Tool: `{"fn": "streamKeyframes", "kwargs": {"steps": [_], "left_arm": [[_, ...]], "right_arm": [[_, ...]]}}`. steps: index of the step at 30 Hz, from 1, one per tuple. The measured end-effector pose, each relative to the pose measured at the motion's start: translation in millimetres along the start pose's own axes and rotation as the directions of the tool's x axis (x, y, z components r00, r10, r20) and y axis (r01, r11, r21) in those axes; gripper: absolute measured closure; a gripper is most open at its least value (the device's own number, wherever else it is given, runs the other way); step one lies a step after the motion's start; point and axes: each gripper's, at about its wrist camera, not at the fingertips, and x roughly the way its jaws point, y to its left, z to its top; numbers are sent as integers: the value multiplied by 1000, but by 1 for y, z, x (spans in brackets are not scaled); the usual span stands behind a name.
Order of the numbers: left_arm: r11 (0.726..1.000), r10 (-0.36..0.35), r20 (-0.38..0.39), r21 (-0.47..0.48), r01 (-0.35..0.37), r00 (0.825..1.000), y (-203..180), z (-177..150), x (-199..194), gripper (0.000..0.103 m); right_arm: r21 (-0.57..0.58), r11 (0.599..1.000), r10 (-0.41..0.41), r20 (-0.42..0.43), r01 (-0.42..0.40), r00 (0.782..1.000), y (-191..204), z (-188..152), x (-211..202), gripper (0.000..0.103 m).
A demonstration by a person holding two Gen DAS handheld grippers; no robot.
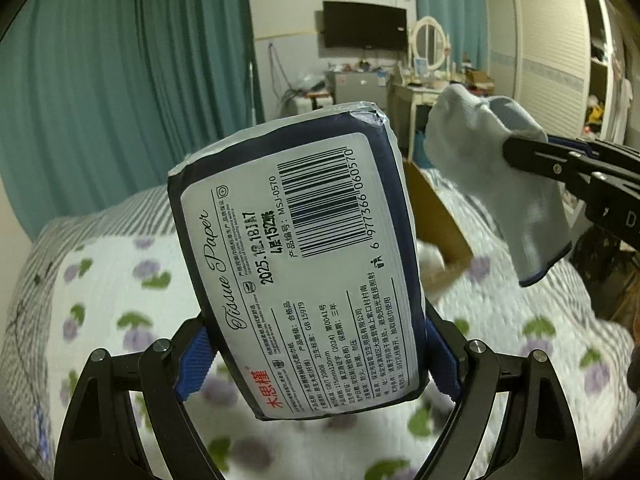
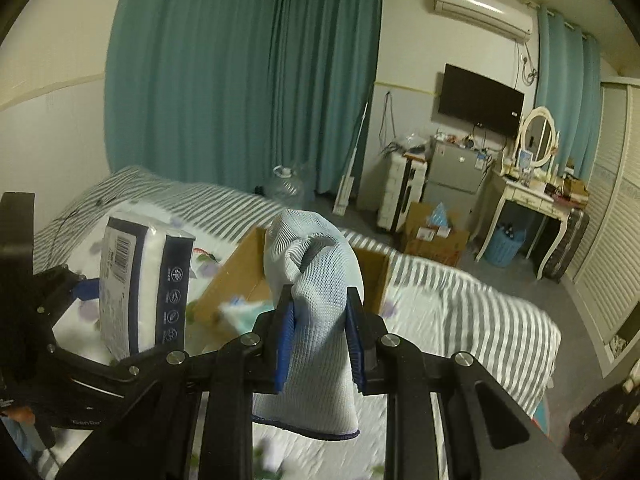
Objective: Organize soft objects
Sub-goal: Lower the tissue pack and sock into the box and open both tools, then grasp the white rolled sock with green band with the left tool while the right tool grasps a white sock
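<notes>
The left gripper (image 1: 316, 364) is clamping the tissue pack (image 1: 296, 256) by its low end — it could be levering loose. The right gripper (image 2: 320, 332) is pinching a dangling sock (image 2: 316, 280), possibly snagging the cardboard box (image 2: 244, 272) beyond, on the bed (image 2: 460, 300).

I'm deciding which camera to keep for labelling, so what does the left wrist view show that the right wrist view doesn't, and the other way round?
Only the left wrist view shows the tissue pack's printed label with its barcode, and the floral quilt below.

Only the right wrist view shows the air conditioner, the water jug on the floor, and the right gripper's blue pads pinching the sock.

Both show the left gripper clamped on the pack, the sock in the right gripper, the cardboard box on the bed, the teal curtains and the television.
</notes>
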Motion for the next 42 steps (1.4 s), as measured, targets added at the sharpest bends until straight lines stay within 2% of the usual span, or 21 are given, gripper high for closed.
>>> {"fn": "streamKeyframes", "kwargs": {"steps": [6, 11, 18, 20, 22, 26, 32, 36, 42], "left_arm": [[998, 4, 6, 58, -4, 1000, 3, 34, 52, 15], [996, -1, -36, 93, 4, 999, -3, 42, 101, 14], [997, 7, -59, 77, -3, 998, -6, 43, 127, 12], [998, 20, -67, 66, -16, 998, -5, 42, 126, 12], [998, 34, -65, 64, -29, 997, -6, 44, 123, 12], [996, 61, -46, 66, -57, 997, -10, 47, 107, 9], [999, 40, -13, 36, -40, 999, -7, 56, 62, 9], [998, 40, 39, 38, -41, 998, -7, 58, 12, 9], [999, 14, 110, 27, -17, 994, -6, 46, -64, 7]], "right_arm": [[42, 999, 23, -50, -21, 998, -21, 26, 75, 80], [62, 998, 33, -108, -27, 994, -30, 24, 134, 80], [73, 997, 33, -140, -23, 990, -42, 7, 173, 79], [79, 997, 28, -128, -18, 991, -43, 4, 172, 72], [83, 997, 12, -123, -1, 992, -44, 1, 169, 41], [96, 995, 18, -105, -8, 994, -49, 7, 150, 38], [52, 998, -23, -65, 26, 998, -43, 22, 98, 32], [45, 998, -45, -43, 47, 998, -38, 31, 55, 30], [44, 996, -74, -29, 76, 997, -30, 37, -28, 14]]}}
